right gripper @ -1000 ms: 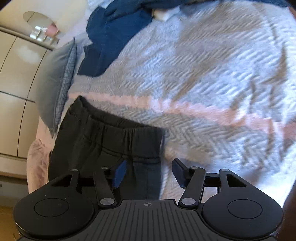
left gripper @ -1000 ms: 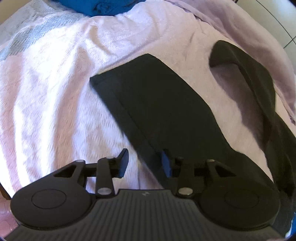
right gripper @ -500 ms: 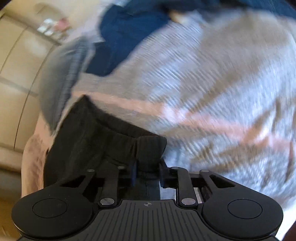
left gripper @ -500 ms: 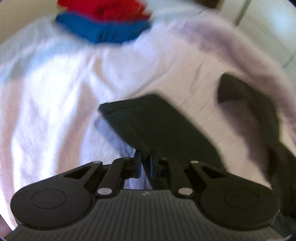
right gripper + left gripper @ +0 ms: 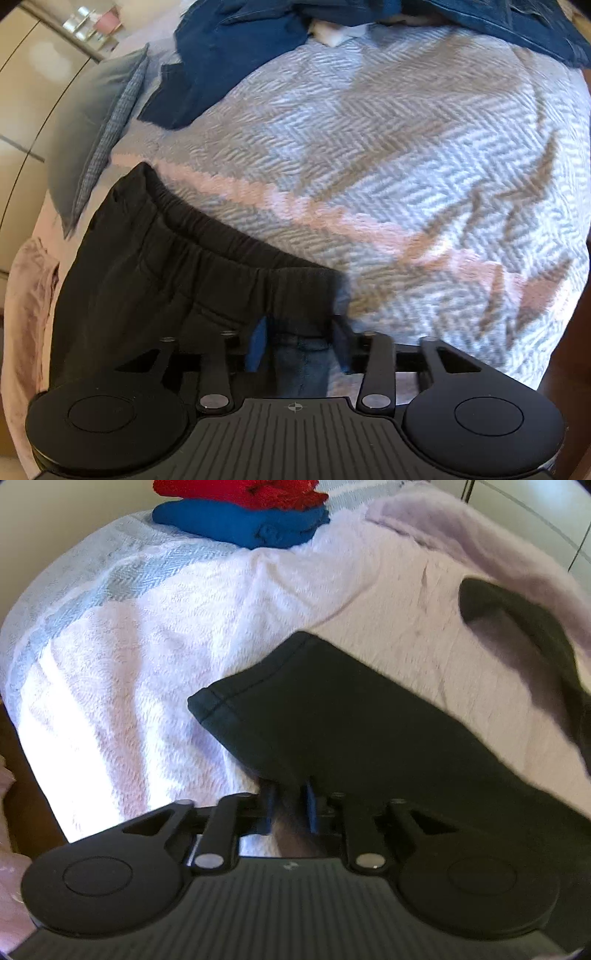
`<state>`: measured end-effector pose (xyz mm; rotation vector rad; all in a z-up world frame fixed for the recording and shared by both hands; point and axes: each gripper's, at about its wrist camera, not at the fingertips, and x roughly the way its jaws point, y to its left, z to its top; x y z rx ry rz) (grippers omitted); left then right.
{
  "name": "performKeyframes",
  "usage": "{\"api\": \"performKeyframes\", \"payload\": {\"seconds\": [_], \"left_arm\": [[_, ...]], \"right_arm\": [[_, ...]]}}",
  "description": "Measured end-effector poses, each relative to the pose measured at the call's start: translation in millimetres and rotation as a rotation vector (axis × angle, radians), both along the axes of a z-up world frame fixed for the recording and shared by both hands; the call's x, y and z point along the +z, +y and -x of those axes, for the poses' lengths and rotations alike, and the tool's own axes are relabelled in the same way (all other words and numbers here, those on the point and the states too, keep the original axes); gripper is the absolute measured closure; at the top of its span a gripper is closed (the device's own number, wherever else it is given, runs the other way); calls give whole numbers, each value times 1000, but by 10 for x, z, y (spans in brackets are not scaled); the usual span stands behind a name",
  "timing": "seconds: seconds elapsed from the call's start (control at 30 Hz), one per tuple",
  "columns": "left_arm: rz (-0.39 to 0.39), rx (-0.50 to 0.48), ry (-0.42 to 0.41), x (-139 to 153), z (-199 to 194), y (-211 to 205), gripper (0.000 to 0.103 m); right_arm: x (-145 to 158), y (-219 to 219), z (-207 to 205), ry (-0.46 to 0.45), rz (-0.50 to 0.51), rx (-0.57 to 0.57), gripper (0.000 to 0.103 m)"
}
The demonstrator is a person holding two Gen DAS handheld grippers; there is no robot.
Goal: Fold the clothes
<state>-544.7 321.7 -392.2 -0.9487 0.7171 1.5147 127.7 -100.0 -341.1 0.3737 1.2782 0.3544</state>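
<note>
Black trousers lie on the bed. In the left wrist view one leg (image 5: 351, 720) runs from the right down to my left gripper (image 5: 289, 801). Its hem end is raised a little off the pale cover. The leg's edge sits over the fingertips, the jaws are opening, and a gap shows between them. The other leg (image 5: 535, 638) curls at the far right. In the right wrist view the elastic waistband (image 5: 207, 258) lies across the lower left. Its corner sits between the fingers of my right gripper (image 5: 299, 343), whose jaws are opening and stand clear of the cloth.
A folded red garment (image 5: 240, 489) rests on a folded blue one (image 5: 240, 520) at the bed's far end. A lilac blanket (image 5: 461, 528) is bunched at the upper right. Dark blue jeans (image 5: 229, 55) are heaped at the top, with a grey pillow (image 5: 92, 122) and a cream cabinet (image 5: 29, 74) to the left.
Both grippers shut on the trousers half a second ago and have spread again. The left view has shifted, so the folded red and blue stack shows fully and the hem sits nearer.
</note>
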Motion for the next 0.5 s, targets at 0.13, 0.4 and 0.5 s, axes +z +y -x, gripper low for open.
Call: {"api": "performKeyframes", "payload": {"seconds": [0.13,0.4,0.5], "left_arm": [[-11,152,-111,-21,339,43,74],[-177,196,-305,173,572,53,96],[-145,93,-201,168,651,-101,95]], "right_arm": [[-48,-46,70,38,-44,-28,43],[-6,-74,137,33,-50,-75,94],[94,-262,172,16,-71,-62,96]]}}
